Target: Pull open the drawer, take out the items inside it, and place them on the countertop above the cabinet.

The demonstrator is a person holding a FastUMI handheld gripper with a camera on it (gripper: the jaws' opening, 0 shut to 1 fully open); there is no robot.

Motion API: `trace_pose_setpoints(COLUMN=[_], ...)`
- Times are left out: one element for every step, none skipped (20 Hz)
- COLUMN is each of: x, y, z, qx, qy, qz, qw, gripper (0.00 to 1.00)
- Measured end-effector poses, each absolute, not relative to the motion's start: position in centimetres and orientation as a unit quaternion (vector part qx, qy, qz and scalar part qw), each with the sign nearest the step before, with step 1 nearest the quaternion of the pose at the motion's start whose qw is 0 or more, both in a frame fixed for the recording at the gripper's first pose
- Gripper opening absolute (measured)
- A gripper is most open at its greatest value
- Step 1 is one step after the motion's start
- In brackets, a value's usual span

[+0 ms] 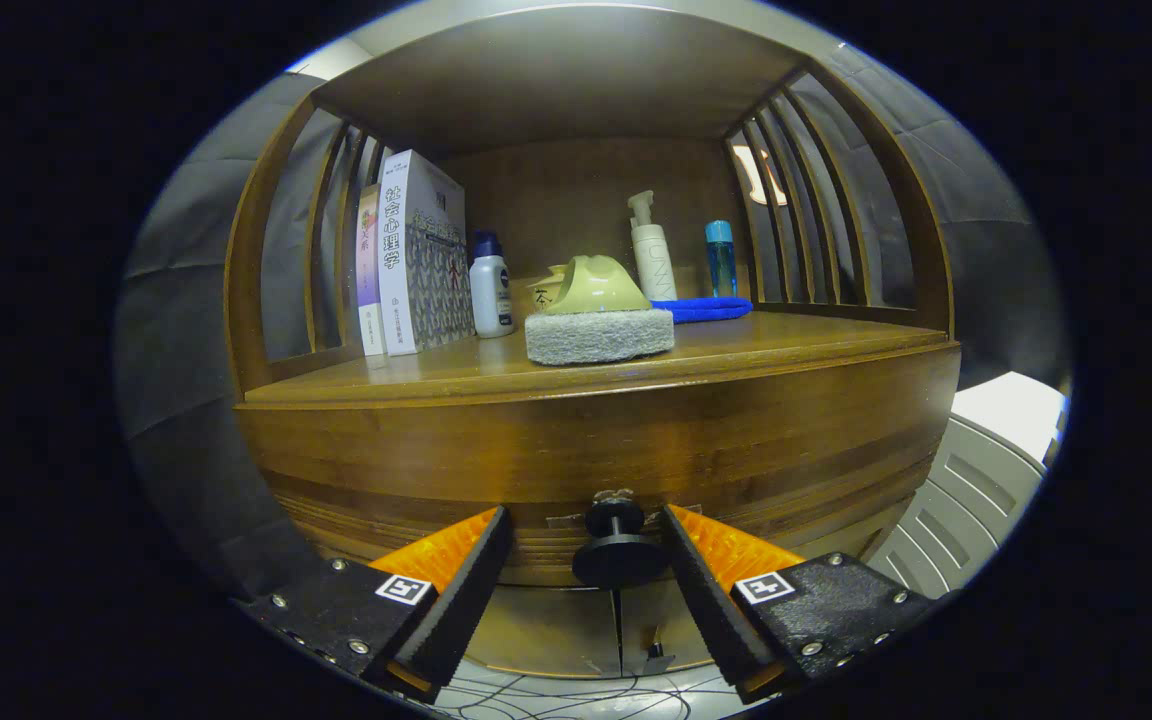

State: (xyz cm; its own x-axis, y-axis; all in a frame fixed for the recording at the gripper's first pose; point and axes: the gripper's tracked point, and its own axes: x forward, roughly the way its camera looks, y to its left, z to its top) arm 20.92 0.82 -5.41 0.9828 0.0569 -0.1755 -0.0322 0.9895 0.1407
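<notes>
On the wooden countertop (736,352) of the brown wooden cabinet, from the left, stand two upright books (406,262), a small white bottle with a blue cap (490,288), a grey scrubbing pad with a yellow-green plastic handle (598,318), a tall white pump bottle (652,252), a folded blue cloth (704,309) and a slim blue bottle (721,258). Below, the gripper (588,535) is spread wide, its fingers on either side of the closed drawer's round black knob (620,550), not touching it.

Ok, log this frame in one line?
phase: pre-grasp | gripper: open, fingers either side of drawer knob, not touching | drawer: closed | countertop: scrub sponge, bottles, books
</notes>
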Motion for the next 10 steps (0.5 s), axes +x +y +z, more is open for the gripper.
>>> trace_pose_setpoints(x=[20.7, 20.3, 19.9, 19.5, 18.8, 18.0, 17.2, 16.1, 15.2, 14.3], y=[0.3, 0.0, -0.2, -0.5, -0.7, -1.0, -1.5, -2.0, -2.4, -2.4], z=[-5.2, -4.8, -3.9, -3.1, -2.2, -1.6, -0.9, -0.4, 0.4, 1.2], qx=[0.067, 0.071, 0.080, 0.088, 0.093, 0.092, 0.086, 0.079, 0.073, 0.069], qy=[0.093, 0.088, 0.080, 0.070, 0.063, 0.057, 0.053, 0.049, 0.045, 0.039], qz=[0.017, 0.015, 0.010, 0.007, 0.004, 0.001, -0.006, -0.013, -0.018, -0.021], qw=[0.993, 0.993, 0.994, 0.994, 0.994, 0.994, 0.995, 0.996, 0.996, 0.997], gripper=[0.94, 0.95, 0.95, 0.95, 0.94, 0.94, 0.94, 0.94, 0.94, 0.94])
